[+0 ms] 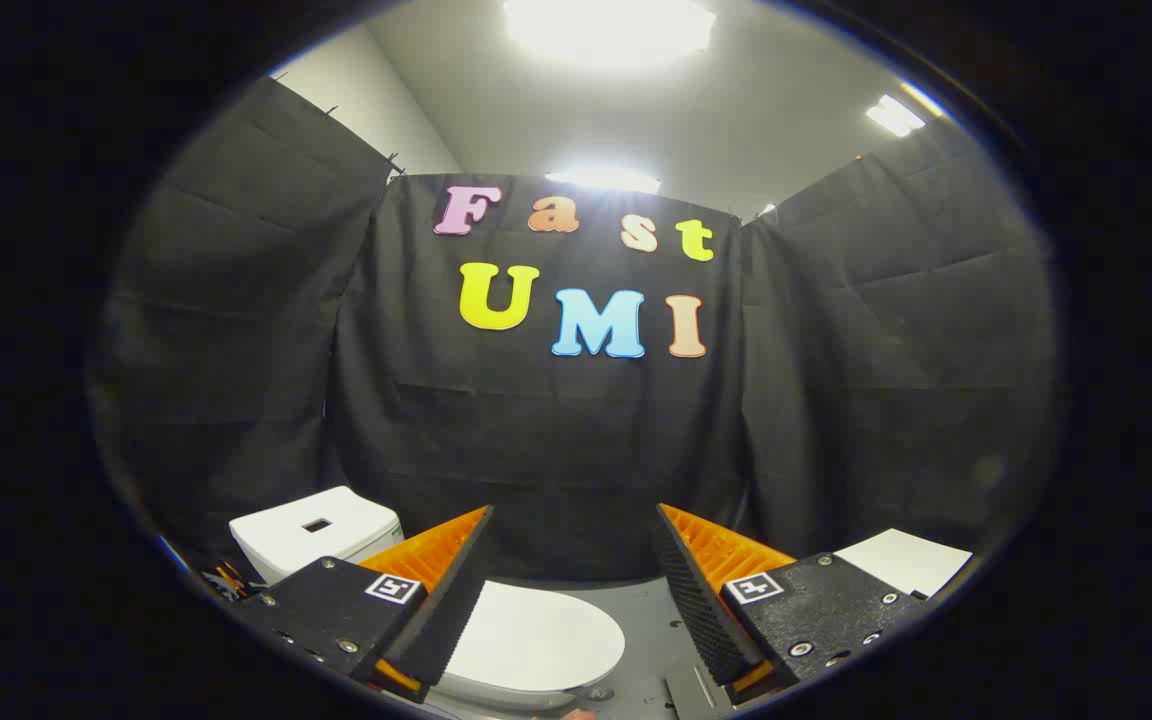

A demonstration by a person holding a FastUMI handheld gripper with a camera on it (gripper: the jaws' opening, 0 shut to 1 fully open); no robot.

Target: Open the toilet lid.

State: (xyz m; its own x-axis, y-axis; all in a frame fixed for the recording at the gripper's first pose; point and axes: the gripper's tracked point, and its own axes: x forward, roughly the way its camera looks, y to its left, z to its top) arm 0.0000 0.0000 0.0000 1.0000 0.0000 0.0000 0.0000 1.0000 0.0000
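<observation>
Jaws: mine [573,545], spread wide with nothing between them, hanging high and pointing at the black cloth wall of the booth.

Toilet lid [536,635]: white, oval, lying flat and closed on the bowl. It sits below me, showing under and just inside my left finger; I am well apart from it and touch nothing.

Tank [316,530]: white box with a small dark opening in its top, beyond my left finger, behind the lid.

Floor [651,610]: grey, visible in the gap between my fingers, beside the bowl.

White panel [901,560]: flat, pale, beyond my right finger; I cannot tell what it is.

Progress: nothing done as far as I can see. The lid is still down and I have not reached it.

Left to do: drop down and tilt toward the front rim of the lid, catch its edge, then swing it up and back toward the tank.
</observation>
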